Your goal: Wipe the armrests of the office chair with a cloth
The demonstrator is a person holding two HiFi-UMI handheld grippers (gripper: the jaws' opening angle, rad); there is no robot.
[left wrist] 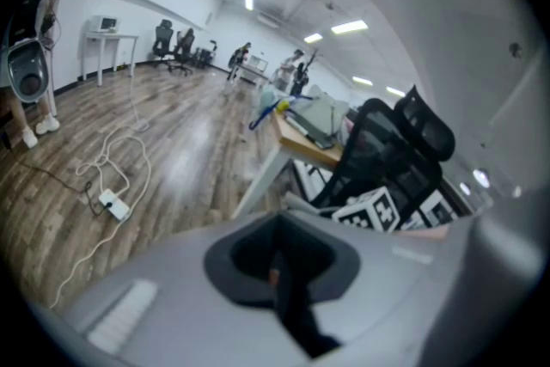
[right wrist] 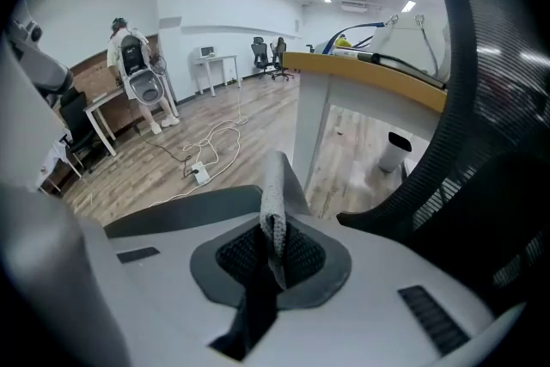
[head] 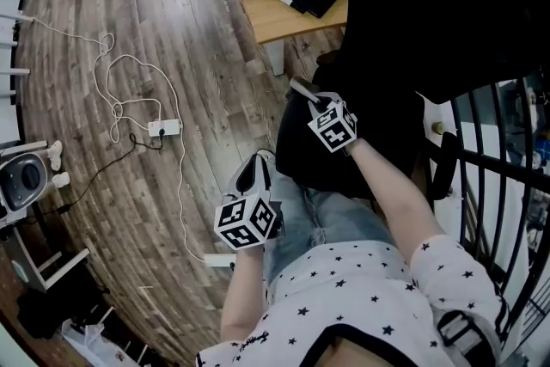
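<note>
Your right gripper [head: 304, 92] pinches the cloth [right wrist: 274, 215] above the office chair [head: 447, 9]; your left gripper [head: 255, 172], beside the chair, is clenched on nothing.

Office: desk [right wrist: 369, 73], office chair [right wrist: 494, 99].

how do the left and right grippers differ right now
The right gripper is shut on a grey cloth; the left gripper is shut on nothing. The right gripper is held at the edge of the black chair's seat; the left gripper sits off the seat, by the wooden floor. Both have their jaws together.
</note>
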